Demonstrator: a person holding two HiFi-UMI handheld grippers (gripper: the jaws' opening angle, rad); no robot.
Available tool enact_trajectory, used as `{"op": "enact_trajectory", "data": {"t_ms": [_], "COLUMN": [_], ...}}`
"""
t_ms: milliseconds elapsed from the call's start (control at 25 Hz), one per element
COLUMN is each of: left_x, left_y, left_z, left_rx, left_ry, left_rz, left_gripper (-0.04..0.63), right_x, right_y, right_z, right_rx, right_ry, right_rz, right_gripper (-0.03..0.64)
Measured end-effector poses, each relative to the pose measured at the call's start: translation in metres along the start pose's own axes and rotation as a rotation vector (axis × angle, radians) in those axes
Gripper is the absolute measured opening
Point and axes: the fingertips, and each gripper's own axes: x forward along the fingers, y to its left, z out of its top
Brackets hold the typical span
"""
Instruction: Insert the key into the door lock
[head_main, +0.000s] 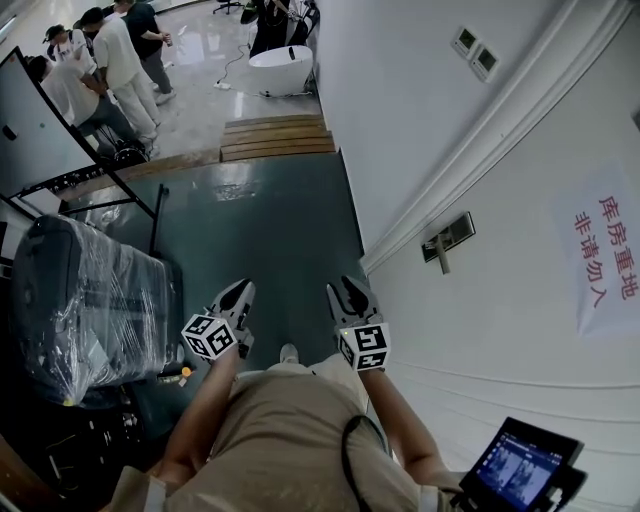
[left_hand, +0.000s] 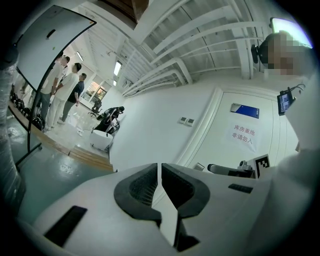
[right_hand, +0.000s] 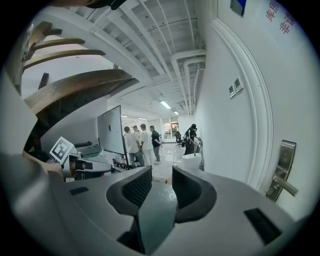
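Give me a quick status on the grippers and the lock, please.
Left gripper shut, empty. Right gripper open, empty. No key in view. Lock at right, unobstructed.

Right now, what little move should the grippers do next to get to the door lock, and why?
Probably swing the right gripper rightward toward the lock plate: it sits off to that side, not ahead. Neither it nor the shut left gripper holds a key, and none shows.

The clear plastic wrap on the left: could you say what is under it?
A bulky dark grey rounded object shows through the wrap; its contents and underside are hidden.
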Motion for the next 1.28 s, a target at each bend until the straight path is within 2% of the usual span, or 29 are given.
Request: {"op": "enact_trajectory", "data": {"t_ms": [120, 280, 480, 1280], "left_x": [-0.001, 0.004, 0.004, 0.009], "left_y": [0.003, -0.008, -0.004, -0.002], "left_z": [-0.002, -0.009, -0.011, -0.022], "left_rx": [-0.027, -0.026, -0.046, -0.084], "left_ry": [-0.004, 0.015, 0.021, 0.051], "left_rz": [0.007, -0.023, -0.022, -0.044], "left_gripper": [0.018, 0.018, 0.018, 0.018], "right_x": [-0.002, -0.005, -0.007, -0.003], "right_y": [0.008, 0.001, 0.018, 0.017], "right_z": [0.001, -0.005, 0.002, -0.009], "right_rx": [-0.004, -0.032, -0.085, -0.08], "right_ry": [0.007, 0.038, 0.02, 0.056], "right_rz": [0.017, 0.018, 0.062, 0.059], "right_gripper": [0.135, 0.125, 0.101, 0.095]}}
